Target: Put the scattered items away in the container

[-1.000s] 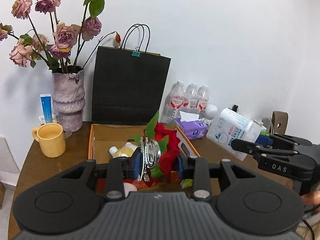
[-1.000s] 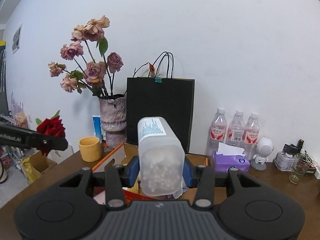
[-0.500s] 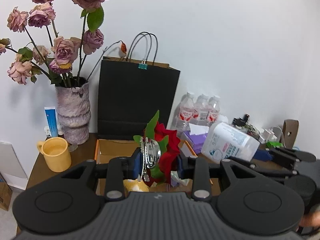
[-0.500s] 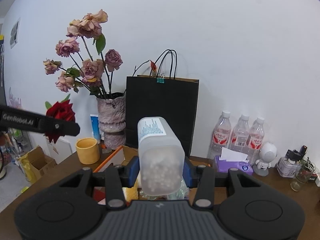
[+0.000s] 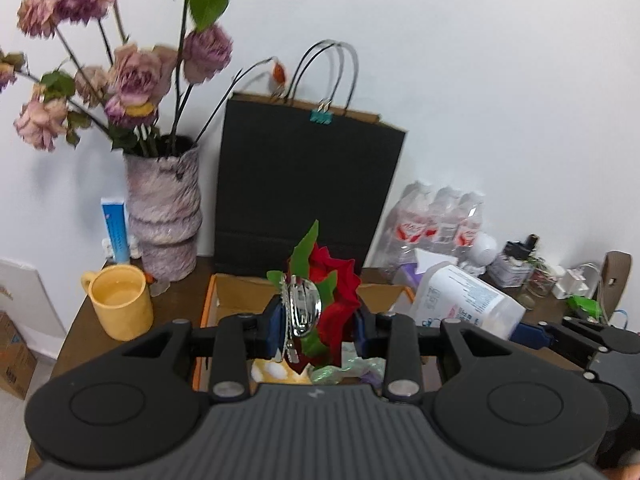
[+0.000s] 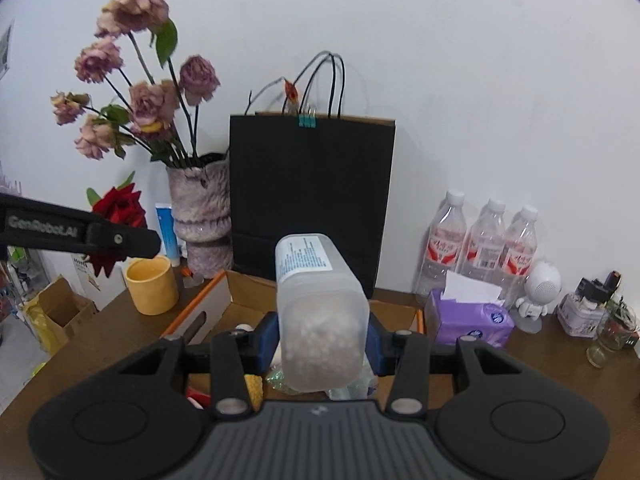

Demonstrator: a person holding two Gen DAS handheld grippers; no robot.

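A cardboard box with an orange rim sits open on a brown wooden table, its inside partly hidden by the grippers held above it; a few small items lie in it, including something yellow and some crinkled clear wrapping, though they are too hidden to name with confidence. The left gripper is clamped on an artificial red rose with green leaves, together with a shiny silver metal piece pressed against the left pad; both are raised above the box. The right gripper is closed around a translucent plastic jar with a white printed label, tilted so its base faces the camera, with pale round contents showing through it. The jar also hangs over the box, just to the right of the rose. Behind the box a black paper bag with cord handles and a teal clip stands against the white wall. To its left is a mottled pink vase of dried roses, a blue and white tube, and a yellow mug. To the right stand three water bottles, a purple tissue pack, and a small white robot figurine.
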